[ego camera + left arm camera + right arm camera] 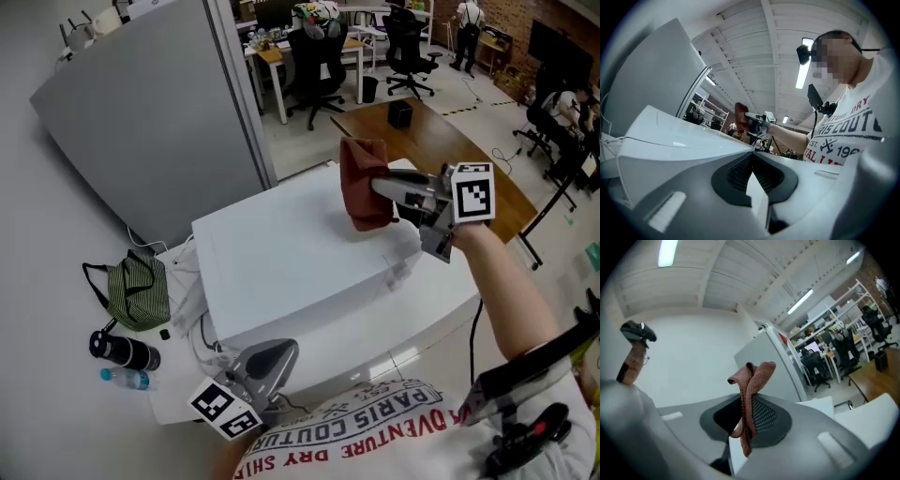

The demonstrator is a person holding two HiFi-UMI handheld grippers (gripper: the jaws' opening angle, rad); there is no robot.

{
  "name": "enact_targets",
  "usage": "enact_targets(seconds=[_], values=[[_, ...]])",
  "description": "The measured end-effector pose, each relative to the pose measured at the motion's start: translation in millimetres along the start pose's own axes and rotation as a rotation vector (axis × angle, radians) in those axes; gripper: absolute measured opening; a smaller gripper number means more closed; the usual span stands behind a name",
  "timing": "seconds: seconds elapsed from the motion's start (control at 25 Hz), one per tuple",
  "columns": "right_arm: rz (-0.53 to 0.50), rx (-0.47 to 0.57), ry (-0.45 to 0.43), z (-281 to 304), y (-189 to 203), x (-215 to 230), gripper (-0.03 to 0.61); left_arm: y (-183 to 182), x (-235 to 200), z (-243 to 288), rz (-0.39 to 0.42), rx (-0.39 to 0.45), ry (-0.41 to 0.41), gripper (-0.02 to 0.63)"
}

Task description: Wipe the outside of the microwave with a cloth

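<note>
Cloth [364,187]: rust-red, right of centre in the head view; pinched by its top fold and hanging loose over the upper right part of the microwave [300,267], likely to let the free end drag flat across the white top.
Right gripper [382,190]: clamped on the cloth, reaching in from the right edge of the frame, tilted down toward the top panel.
Left gripper [279,352]: bottom centre of the head view, jaws pressed together with nothing between; held low by the near edge of the microwave, probably just to be out of the way of the wiping.
Contact: possibly touching the top with the lower hem; hard to settle from above.
Head view alone: shows the whole white box, plus a striped bag [136,292] and a black bottle [124,351] at lower left, well apart from the work.
Left gripper view alone: looks across the top surface from low down, with the cloth seen small and raised in the middle distance.
Right gripper view alone: shows the grip itself, fabric bunched between the ridged pads [763,416] and poking out above them.
</note>
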State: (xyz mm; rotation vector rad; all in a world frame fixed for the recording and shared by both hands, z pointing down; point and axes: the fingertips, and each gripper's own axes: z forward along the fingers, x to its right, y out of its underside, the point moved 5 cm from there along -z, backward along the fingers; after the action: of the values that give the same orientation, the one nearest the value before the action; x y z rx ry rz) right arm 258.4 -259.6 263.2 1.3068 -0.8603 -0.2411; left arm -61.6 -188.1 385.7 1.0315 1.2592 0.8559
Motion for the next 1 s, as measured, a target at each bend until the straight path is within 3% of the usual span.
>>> enact_targets(seconds=[0.16,0.28,0.48,0.72,0.84,1.0], values=[[-0.13,0.031,-0.04,-27,54,-92,0.041,-4,12,2,0.024,0.015,0.054,0.006],[-0.15,0.018,-0.035,-49,104,-133,0.043,0,28,10,0.04,-0.005,0.089,0.006],[-0.12,-0.017,-0.012,-95,177,-163,0.043,15,87,21,0.056,-0.013,0.108,0.006],[-0.141,-0.112,-0.083,-146,243,-197,0.046,61,170,23,0.052,-0.019,0.037,0.005],[-0.134,-0.156,-0.158,-175,262,-218,0.046,81,208,22,0.069,-0.053,0.008,0.006],[-0.128,-0.158,-0.175,-197,268,-235,0.041,86,241,11,0.085,-0.061,-0.024,0.005]])
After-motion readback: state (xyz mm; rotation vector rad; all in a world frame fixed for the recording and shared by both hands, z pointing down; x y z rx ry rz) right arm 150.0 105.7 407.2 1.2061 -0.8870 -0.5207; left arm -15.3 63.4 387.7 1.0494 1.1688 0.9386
